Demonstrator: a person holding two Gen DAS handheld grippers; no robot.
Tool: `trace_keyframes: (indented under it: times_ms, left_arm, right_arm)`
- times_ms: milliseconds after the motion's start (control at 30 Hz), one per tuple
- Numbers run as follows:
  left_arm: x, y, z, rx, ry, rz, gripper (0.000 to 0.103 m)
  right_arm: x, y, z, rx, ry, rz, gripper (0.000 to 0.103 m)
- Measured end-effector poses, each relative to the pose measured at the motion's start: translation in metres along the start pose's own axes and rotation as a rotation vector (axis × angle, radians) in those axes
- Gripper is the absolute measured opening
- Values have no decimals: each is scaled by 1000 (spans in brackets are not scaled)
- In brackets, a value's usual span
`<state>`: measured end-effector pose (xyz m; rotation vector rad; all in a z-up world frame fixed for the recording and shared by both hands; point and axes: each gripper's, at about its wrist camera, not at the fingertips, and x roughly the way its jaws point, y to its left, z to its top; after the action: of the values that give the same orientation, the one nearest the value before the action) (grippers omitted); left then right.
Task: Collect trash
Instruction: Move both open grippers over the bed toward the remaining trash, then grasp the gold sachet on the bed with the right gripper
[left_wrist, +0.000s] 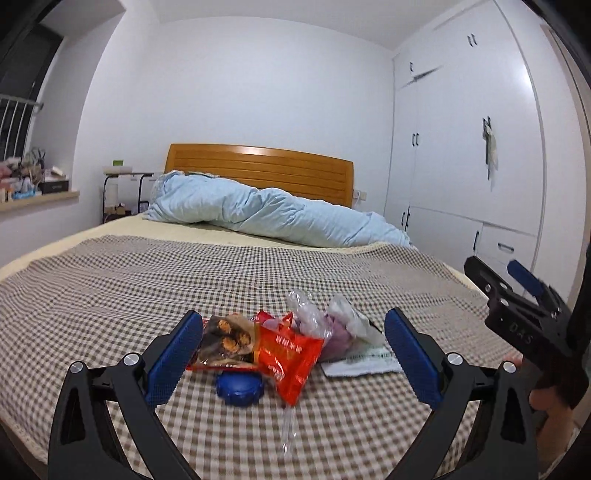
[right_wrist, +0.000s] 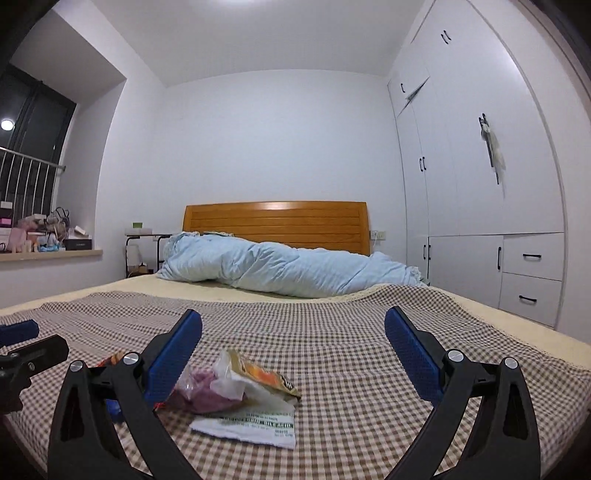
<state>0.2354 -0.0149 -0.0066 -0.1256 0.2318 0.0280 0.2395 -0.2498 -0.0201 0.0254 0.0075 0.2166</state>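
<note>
A small heap of trash lies on the checked bedspread (left_wrist: 110, 288) near the bed's front edge. It holds a red snack wrapper (left_wrist: 291, 354), a dark food packet (left_wrist: 227, 341), a blue bottle cap (left_wrist: 239, 387), clear plastic over something purple (left_wrist: 325, 332) and a white printed paper (left_wrist: 364, 362). My left gripper (left_wrist: 293, 358) stands open just above and around the heap, touching nothing. My right gripper (right_wrist: 293, 358) is open too, with the purple bundle (right_wrist: 207, 391), an orange packet (right_wrist: 266, 376) and the paper (right_wrist: 251, 424) low to its left. In the left wrist view the right gripper's body (left_wrist: 524, 317) shows at the right.
A rolled light-blue duvet (left_wrist: 273, 210) lies across the head of the bed before a wooden headboard (left_wrist: 258, 166). White wardrobes (right_wrist: 480, 166) line the right wall. A cluttered window sill (right_wrist: 44, 236) and a small side table (right_wrist: 144, 236) stand at the left.
</note>
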Motion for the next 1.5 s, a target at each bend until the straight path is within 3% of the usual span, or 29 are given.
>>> trace_keyframes:
  times_ms: [267, 567, 967, 1100, 1333, 1500]
  left_arm:
    - [33, 7, 13, -58, 6, -1, 95]
    - [70, -1, -1, -54, 70, -7, 95]
    - [76, -6, -14, 0, 121, 0, 95]
    - [73, 2, -11, 15, 120, 13, 95]
    - [80, 20, -5, -13, 133, 26, 95]
    - [87, 26, -4, -19, 150, 15, 95]
  right_arm:
    - [22, -8, -2, 37, 32, -11, 95]
    - [35, -26, -4, 84, 102, -25, 95]
    - [65, -18, -26, 84, 357, 15, 95]
    - [69, -14, -28, 103, 374, 7, 95]
    - [98, 3, -26, 130, 402, 76, 95]
    - [155, -2, -34, 234, 576, 62, 95]
